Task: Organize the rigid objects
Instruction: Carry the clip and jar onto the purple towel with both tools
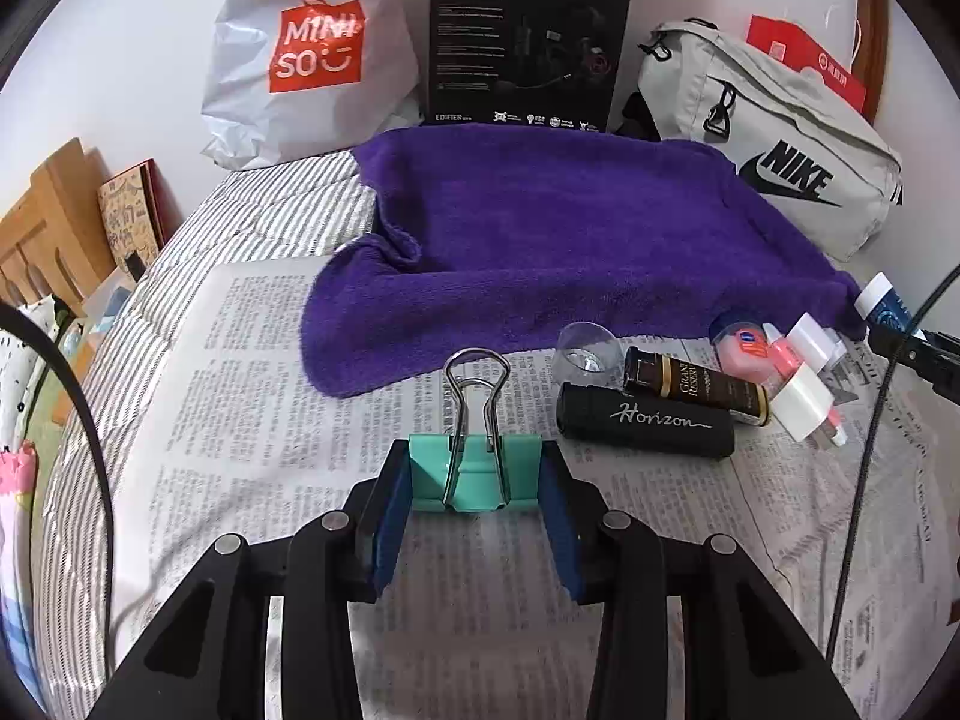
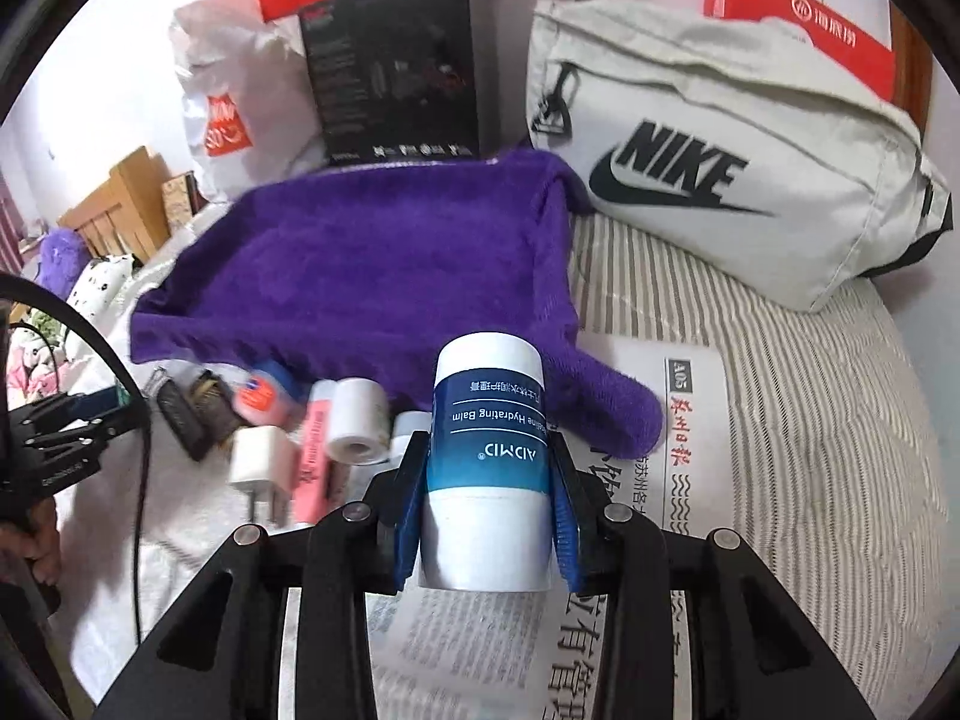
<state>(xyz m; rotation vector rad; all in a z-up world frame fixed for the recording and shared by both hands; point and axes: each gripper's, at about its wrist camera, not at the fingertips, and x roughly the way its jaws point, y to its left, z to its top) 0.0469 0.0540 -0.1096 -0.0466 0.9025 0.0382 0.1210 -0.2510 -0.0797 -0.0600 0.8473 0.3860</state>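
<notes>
Left tool [image 1: 475,474] is clenched on a mint-green metal binder clip [image 1: 474,471] above the printed newspaper [image 1: 252,396], in front of the purple terry towel [image 1: 540,240]. Right tool [image 2: 487,498] grips a white-and-blue cylindrical balm bottle [image 2: 489,450] at that towel's near edge.

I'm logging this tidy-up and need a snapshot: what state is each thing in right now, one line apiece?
left gripper: shut on the binder clip.
binder clip: teal, handles up, clamped between the pads.
right gripper: shut on the balm tube.
balm tube: held, label upside down.
purple towel: spread, nothing on it.
Horizon case: lying flat on the newspaper.
white tape roll: on its side.
Nike bag: zipped shut.
</notes>
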